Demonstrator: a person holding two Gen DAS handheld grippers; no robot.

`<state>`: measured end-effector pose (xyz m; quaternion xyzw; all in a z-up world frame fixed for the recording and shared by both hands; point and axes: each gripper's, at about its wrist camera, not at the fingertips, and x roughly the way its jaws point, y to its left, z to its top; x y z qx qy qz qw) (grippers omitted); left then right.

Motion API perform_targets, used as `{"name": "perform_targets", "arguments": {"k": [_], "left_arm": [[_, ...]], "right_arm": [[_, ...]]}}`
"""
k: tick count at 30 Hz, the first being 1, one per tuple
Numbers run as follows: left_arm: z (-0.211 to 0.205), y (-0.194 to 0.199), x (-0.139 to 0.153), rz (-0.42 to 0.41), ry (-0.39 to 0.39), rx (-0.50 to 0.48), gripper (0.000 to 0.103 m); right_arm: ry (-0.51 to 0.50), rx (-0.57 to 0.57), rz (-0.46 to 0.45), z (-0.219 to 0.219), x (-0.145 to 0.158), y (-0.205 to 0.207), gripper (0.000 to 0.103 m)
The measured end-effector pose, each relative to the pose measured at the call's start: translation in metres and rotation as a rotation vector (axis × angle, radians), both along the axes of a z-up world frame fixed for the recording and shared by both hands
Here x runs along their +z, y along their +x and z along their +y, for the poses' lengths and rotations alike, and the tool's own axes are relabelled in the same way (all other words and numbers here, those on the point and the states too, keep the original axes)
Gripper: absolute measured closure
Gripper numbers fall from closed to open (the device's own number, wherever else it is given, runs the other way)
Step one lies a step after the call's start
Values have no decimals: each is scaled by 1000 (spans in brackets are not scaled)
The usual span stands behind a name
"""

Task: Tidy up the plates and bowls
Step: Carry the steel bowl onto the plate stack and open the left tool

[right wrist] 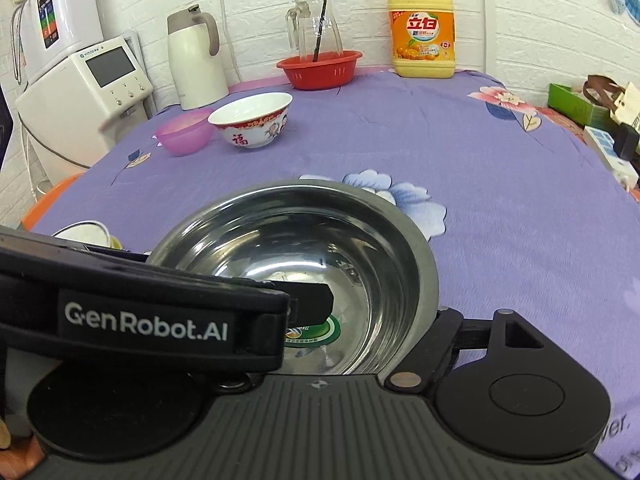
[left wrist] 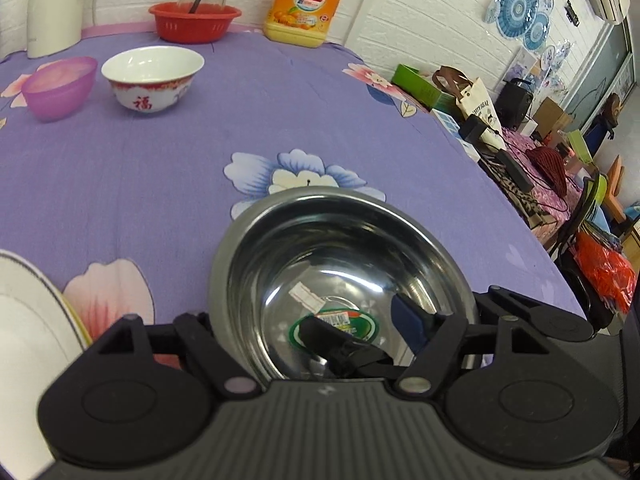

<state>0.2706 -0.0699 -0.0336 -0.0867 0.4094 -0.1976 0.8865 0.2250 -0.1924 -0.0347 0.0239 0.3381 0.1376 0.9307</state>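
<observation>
A steel bowl [left wrist: 340,264] with a green sticker inside sits on the purple tablecloth, close to both cameras; it also shows in the right wrist view [right wrist: 304,264]. My left gripper [left wrist: 316,336] straddles its near rim, one finger reaching inside. My right gripper [right wrist: 376,320] straddles the right near rim, the bowl wall between its fingers. Whether either clamps the rim is unclear. A white-and-red ceramic bowl [left wrist: 154,78] [right wrist: 254,120] and a pink plastic bowl [left wrist: 58,86] [right wrist: 186,132] stand at the far left. A white plate [left wrist: 28,340] lies at the left edge.
A red basket [left wrist: 194,20] holding a glass jug, a yellow detergent bottle [left wrist: 306,2] and a white thermos [right wrist: 194,60] line the back wall. A white appliance [right wrist: 84,92] stands left of the table. Clutter fills the right side beyond the table edge [left wrist: 500,184].
</observation>
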Motion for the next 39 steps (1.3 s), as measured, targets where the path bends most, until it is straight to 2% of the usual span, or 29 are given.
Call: {"name": "perform_targets", "arguments": {"k": [8,9,11,14,18,21,26,31,32,35,39], "left_arm": [[4,-8,-9,15,-23,4,27],[4,-9,-9,14,-25,6,24],[5,-9,-9,17,-22,23,10],[7,-8,-1,26,-20,21,9],[16,-7,21,-28,-10,45,7],[28,-7,34,-49,-46,61,7],[51,-6,50,-102,-46,114,7],[83,1,61,-153,-5,218,7],[90,3,63,-155,2,237,7],[115,10,66,-155,4,285,7],[144,19,67,-167,-17,342,7]], "right_arm": [[-11,4,-2,5,-7,-11,0],[-8,6,-3,5,-8,-13,0],[-9,3,-2,5,-8,-14,0],[-14,-10,-7,2,-6,-17,0],[10,-60,-51,-16,6,-23,0],[57,-104,-73,-32,13,-25,0],[96,-128,-55,-40,20,-19,0],[124,-138,-32,-31,39,-10,0],[141,-122,-39,-29,42,-9,0],[181,36,-83,-22,49,-5,0],[86,95,-56,-7,54,17,0]]}}
